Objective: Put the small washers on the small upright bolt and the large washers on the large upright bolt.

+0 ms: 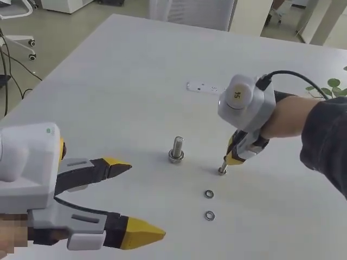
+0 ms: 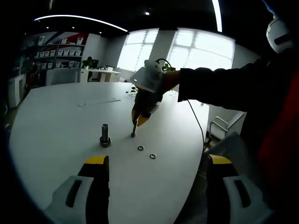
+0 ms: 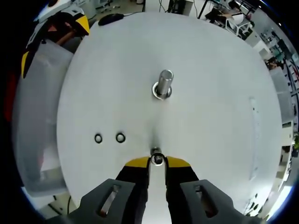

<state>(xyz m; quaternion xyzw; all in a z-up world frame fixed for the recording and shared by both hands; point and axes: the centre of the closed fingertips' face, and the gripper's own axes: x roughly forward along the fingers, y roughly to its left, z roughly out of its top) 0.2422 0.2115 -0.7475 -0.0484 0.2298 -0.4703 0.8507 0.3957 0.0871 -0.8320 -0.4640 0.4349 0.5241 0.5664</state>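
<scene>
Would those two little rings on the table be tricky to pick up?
Probably. The washers lie flat on the smooth table, so jaws would likely skid them rather than get under. They look like thin metal: stiff, light, and apt to roll if dropped on edge.

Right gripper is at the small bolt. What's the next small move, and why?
Probably ease the right gripper open and lift it off the small bolt: its tips close on something round at the bolt's top, perhaps a washer, though I cannot tell. Two small washers lie loose on the table.
</scene>
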